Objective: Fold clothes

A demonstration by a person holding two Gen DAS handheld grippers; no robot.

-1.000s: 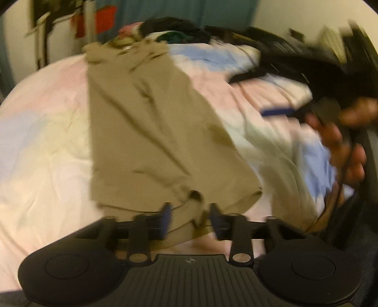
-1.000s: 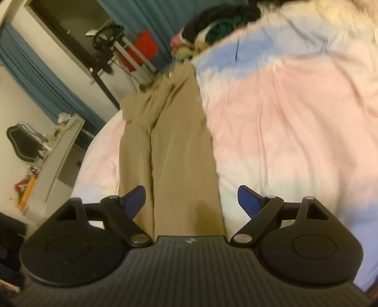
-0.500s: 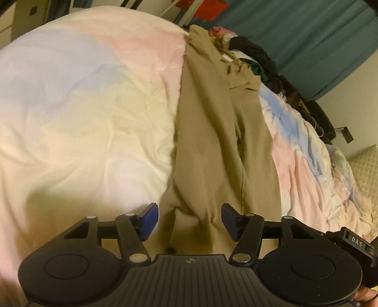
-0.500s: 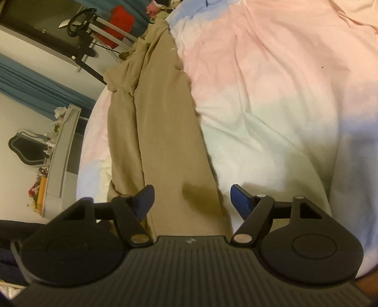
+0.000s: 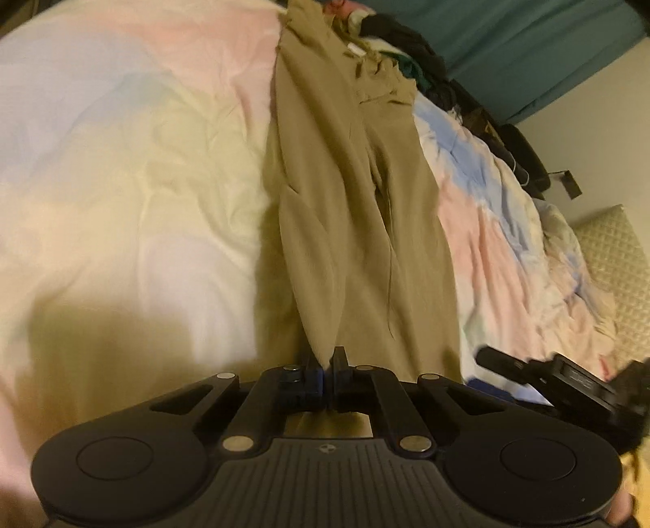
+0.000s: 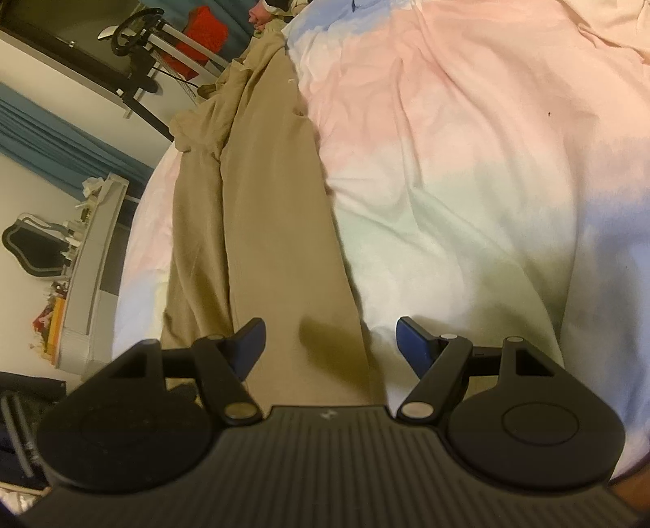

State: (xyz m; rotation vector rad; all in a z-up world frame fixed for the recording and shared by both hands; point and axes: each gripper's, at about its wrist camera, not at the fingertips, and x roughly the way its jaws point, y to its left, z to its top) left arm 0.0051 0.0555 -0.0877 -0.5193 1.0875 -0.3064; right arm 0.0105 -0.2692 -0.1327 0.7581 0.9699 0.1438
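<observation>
Since half a second ago the left gripper (image 5: 327,379) has gone from jaws apart over the hem to jaws pressed together on a pinched ridge of the long khaki-tan cloth garment (image 5: 357,227); fabric rises in a thin fold from between the blue-padded fingers (image 5: 310,375). The right gripper (image 6: 330,345) has hardly shifted: its two blue-padded fingers (image 6: 412,339) are spread wide, one over the garment's near end, the other over the bedding just beside the cloth edge. Whether the pads touch the fabric cannot be told.

One garment in view, laid lengthwise and mostly flat on the pastel pink, blue and cream duvet (image 6: 467,162), near end at the grippers, far end bunched toward the bed's far edge. A lengthwise crease runs down it in both views.

Containers: none visible.

Outward, left wrist view: one heap of dark clothes (image 5: 402,36) beyond the garment's far end, a teal curtain (image 5: 528,48) behind it. The other gripper's black body (image 5: 568,386) shows at lower right.

Outward, right wrist view: one red object (image 6: 205,34) and a black-framed stand (image 6: 134,44) past the bed; one white shelf (image 6: 97,260) with small items at left.
</observation>
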